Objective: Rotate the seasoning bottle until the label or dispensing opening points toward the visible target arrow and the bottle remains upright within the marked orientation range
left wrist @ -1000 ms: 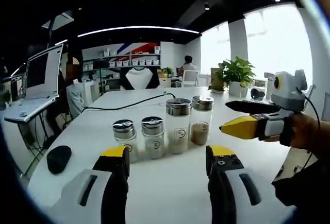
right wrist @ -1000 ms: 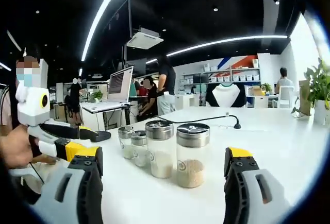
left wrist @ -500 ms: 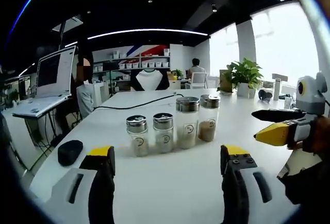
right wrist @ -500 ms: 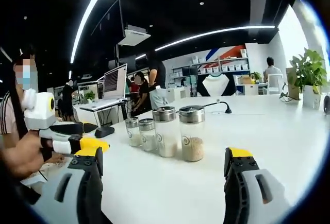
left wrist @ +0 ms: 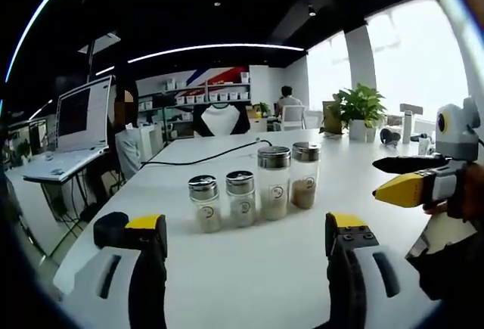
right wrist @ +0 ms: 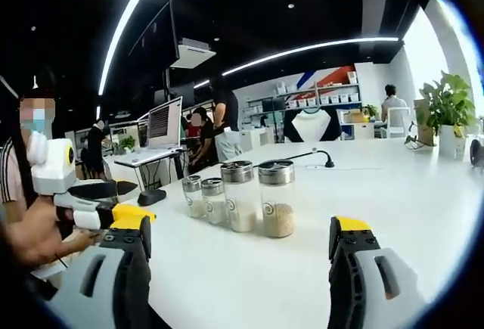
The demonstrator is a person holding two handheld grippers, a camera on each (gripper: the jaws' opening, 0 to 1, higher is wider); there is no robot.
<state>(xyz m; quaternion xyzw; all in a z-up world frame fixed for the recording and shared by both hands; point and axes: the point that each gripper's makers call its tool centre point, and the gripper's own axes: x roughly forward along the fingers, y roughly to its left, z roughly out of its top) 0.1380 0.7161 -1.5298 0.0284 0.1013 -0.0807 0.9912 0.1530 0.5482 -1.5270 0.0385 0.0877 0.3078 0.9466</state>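
Several glass seasoning bottles with metal caps stand upright in a row on the white table (left wrist: 249, 261). In the left gripper view two short bottles (left wrist: 203, 203) (left wrist: 240, 197) sit left of a tall white-filled bottle (left wrist: 274, 182) and a tan-filled bottle (left wrist: 305, 175). The right gripper view has the tan-filled bottle (right wrist: 277, 198) nearest, then the tall white-filled one (right wrist: 239, 195). My left gripper (left wrist: 246, 249) is open, short of the row. My right gripper (right wrist: 238, 249) is open too, well apart from the bottles. The right gripper's yellow tip (left wrist: 401, 187) enters the left gripper view at the right.
A black mouse (left wrist: 110, 228) lies at the table's left edge. A black cable (left wrist: 197, 153) runs across the far tabletop. A potted plant (left wrist: 359, 110) stands at the far right. A laptop (right wrist: 162, 128) and people sit at a desk beyond.
Both views have pulled back slightly from the bottles, which look smaller now. The bottles stand where they were. Both grippers stay open.
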